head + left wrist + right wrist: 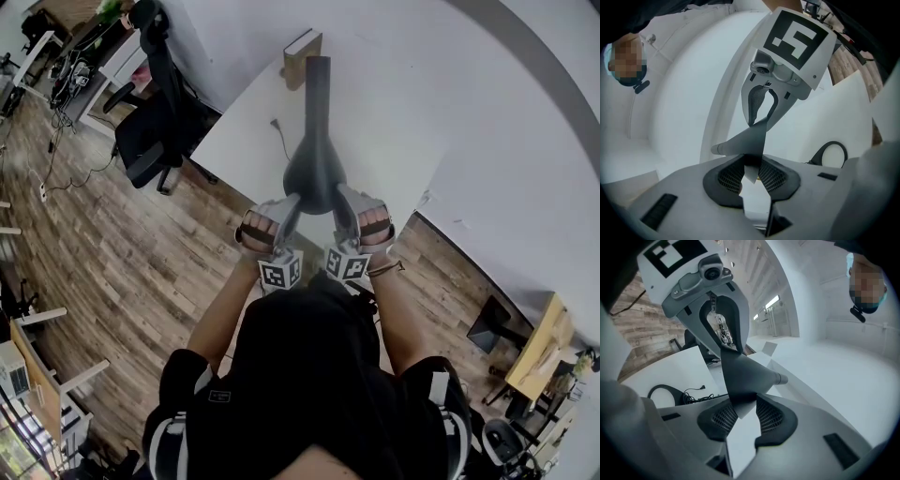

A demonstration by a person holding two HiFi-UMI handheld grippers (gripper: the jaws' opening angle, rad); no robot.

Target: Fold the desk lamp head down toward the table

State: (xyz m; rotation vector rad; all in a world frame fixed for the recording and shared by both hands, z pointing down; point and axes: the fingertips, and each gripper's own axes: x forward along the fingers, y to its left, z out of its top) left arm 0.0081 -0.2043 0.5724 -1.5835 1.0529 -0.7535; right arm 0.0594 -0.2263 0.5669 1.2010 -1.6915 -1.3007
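Note:
The dark desk lamp head (314,169) hangs flat above the white table (394,112), its arm (317,89) running away from me. My left gripper (292,208) is shut on the head's left edge and my right gripper (339,202) on its right edge. In the left gripper view the lamp head (747,140) is wedged between the pads (731,177), with the right gripper (764,115) opposite. In the right gripper view the lamp head (743,376) sits between the pads (771,417), touching both. The lamp's ring base (833,155) (663,394) rests on the table.
A brown box (302,54) stands at the table's far edge and a cable (279,136) (693,392) lies near the lamp base. A black office chair (155,122) stands on the wooden floor to the left of the table.

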